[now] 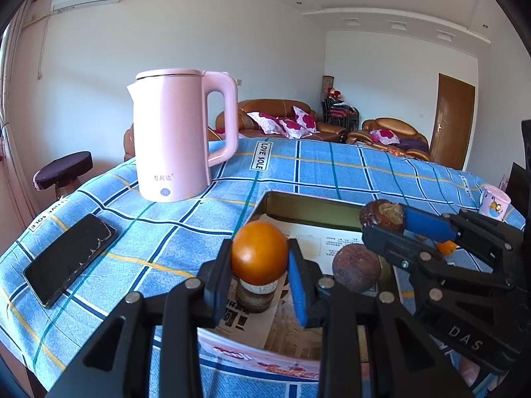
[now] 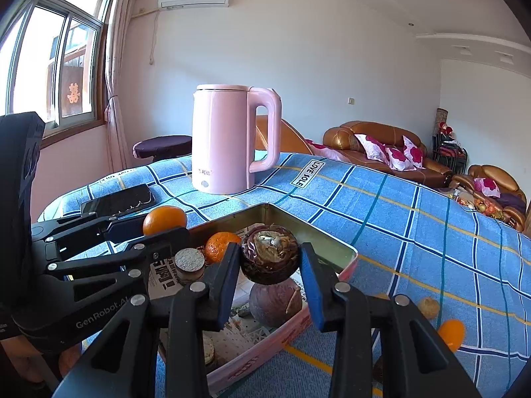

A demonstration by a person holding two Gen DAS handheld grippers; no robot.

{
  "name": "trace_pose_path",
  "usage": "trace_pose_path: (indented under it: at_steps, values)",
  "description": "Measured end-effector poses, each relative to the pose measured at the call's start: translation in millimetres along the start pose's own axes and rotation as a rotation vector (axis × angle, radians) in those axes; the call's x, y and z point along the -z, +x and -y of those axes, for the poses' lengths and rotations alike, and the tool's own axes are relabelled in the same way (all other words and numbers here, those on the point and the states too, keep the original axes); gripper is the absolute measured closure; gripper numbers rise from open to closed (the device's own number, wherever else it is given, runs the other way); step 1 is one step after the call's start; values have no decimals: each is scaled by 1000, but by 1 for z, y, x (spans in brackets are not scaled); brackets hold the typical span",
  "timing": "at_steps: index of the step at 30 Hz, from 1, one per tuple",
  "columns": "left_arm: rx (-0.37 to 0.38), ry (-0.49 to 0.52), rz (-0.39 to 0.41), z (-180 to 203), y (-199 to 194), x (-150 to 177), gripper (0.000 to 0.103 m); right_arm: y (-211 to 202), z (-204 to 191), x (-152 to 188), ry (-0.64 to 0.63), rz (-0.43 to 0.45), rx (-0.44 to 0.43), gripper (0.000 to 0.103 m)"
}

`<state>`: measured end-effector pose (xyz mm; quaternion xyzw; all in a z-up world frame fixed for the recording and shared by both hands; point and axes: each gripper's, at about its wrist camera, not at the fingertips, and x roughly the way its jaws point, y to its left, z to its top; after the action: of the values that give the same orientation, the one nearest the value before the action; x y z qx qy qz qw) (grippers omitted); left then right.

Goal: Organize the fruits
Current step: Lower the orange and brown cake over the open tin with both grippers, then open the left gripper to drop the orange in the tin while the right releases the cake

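Note:
My left gripper (image 1: 259, 258) is shut on an orange (image 1: 259, 252) and holds it above the open tin box (image 1: 298, 199). My right gripper (image 2: 269, 260) is shut on a wrinkled dark passion fruit (image 2: 269, 254), also above the box; it shows in the left wrist view (image 1: 381, 216) too. In the box lie a smooth purple passion fruit (image 2: 273, 303), a small mandarin (image 2: 219, 245) and a round stacked jar with a grey lid (image 2: 189, 262). The held orange also shows in the right wrist view (image 2: 165, 219).
A pink kettle (image 1: 172, 132) stands behind the box on the blue checked cloth (image 1: 332, 169). A black phone (image 1: 69, 258) lies at the left. A small cup (image 1: 494, 202) stands at the far right. Two small orange fruits (image 2: 450, 331) and a brownish one (image 2: 428, 307) lie on the cloth right of the box.

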<state>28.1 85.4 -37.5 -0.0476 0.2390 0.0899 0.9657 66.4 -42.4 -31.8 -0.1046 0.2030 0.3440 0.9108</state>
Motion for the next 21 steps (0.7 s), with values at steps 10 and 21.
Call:
trace_pose_path:
  at_steps: [10,21]
  values:
    - [-3,26,-23,1,2,4,70,10,-5,2,-13,-29,-15,64]
    - [-20,51,-61,3,9,12,70,29,-6,2,-8,-119,-67,64]
